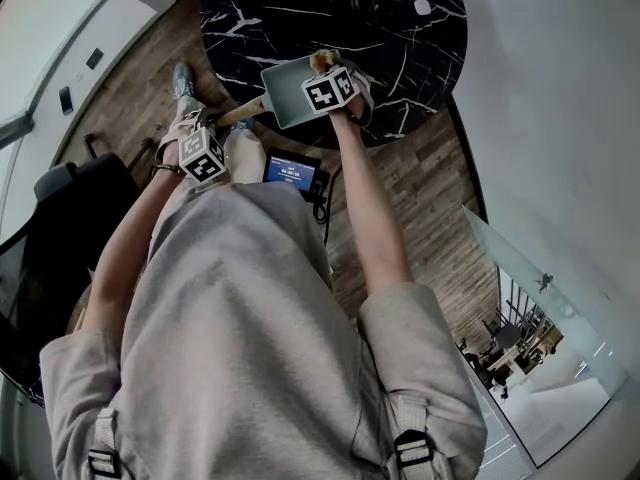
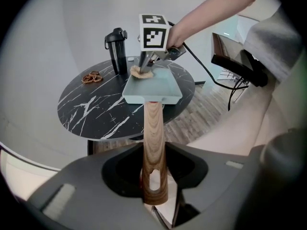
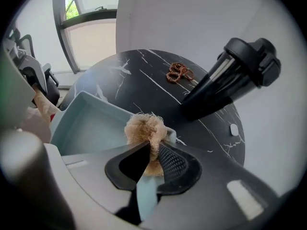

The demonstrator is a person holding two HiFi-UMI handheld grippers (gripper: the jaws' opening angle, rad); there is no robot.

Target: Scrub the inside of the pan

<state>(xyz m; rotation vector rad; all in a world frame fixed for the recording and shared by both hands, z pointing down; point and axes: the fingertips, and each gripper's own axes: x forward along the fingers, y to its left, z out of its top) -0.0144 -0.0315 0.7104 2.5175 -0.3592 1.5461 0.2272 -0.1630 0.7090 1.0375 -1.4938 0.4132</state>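
A pale blue-green square pan (image 1: pixel 290 88) is held over the near edge of a black marble round table (image 1: pixel 400 28). My left gripper (image 2: pixel 154 176) is shut on the pan's wooden handle (image 2: pixel 153 143), which runs straight out between the jaws. My right gripper (image 3: pixel 152 152) is shut on a tan fibrous scrubber (image 3: pixel 143 128). The scrubber sits at the pan's far rim, by a corner. In the left gripper view the right gripper (image 2: pixel 144 70) points steeply down at the pan (image 2: pixel 151 87) with the scrubber (image 2: pixel 141 72) at its tip.
A black flask (image 2: pixel 116 49) stands at the table's far side, close behind the pan. A small brown tangle (image 2: pixel 91 77) and a small white object (image 3: pixel 233 129) lie on the table. A screen device (image 1: pixel 292 173) hangs at the person's waist. An office chair (image 1: pixel 70 198) is at the left.
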